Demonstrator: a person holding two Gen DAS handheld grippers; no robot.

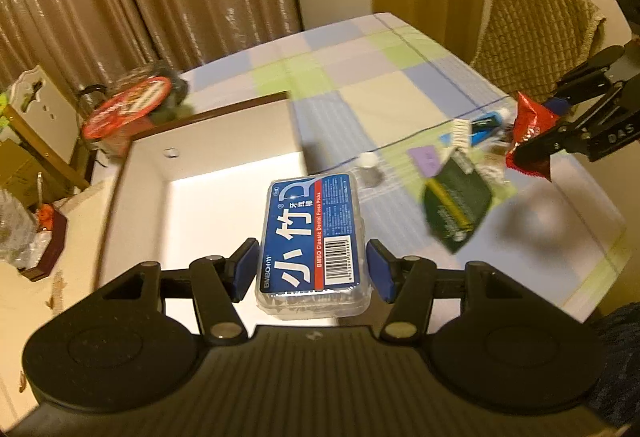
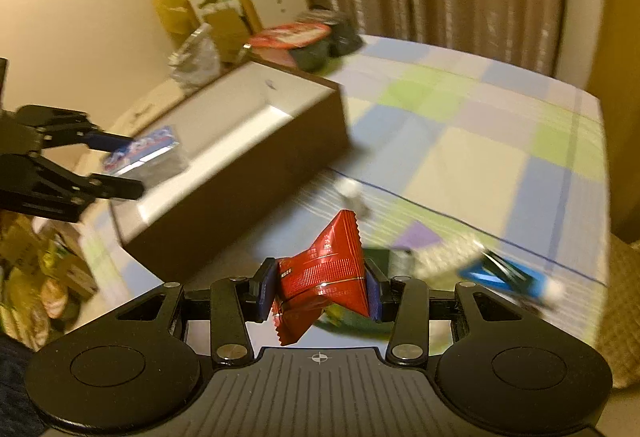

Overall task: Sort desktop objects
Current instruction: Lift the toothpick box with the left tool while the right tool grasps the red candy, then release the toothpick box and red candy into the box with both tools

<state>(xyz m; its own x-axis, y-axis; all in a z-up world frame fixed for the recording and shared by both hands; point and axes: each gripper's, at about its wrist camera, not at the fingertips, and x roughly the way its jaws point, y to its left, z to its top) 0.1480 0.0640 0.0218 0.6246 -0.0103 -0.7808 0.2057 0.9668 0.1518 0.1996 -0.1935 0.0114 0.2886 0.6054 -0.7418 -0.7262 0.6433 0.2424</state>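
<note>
Blue-labelled floss box (image 1: pixel 312 245) sits clamped between the left gripper (image 1: pixel 312 269) pads at lower centre, over the open box (image 1: pixel 208 141); the right gripper (image 2: pixel 320 289) pinches a red wrapper (image 2: pixel 324 273).

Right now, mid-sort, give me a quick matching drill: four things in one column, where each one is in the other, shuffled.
Things:
1. floss pick box
2. red packet
3. dark green packet
4. red-lidded container

Places:
A. lying on the checked cloth
B. in the right gripper
C. behind the open box
D. in the left gripper

Pairs: 1-D, 2-B, 3-A, 4-C
</note>
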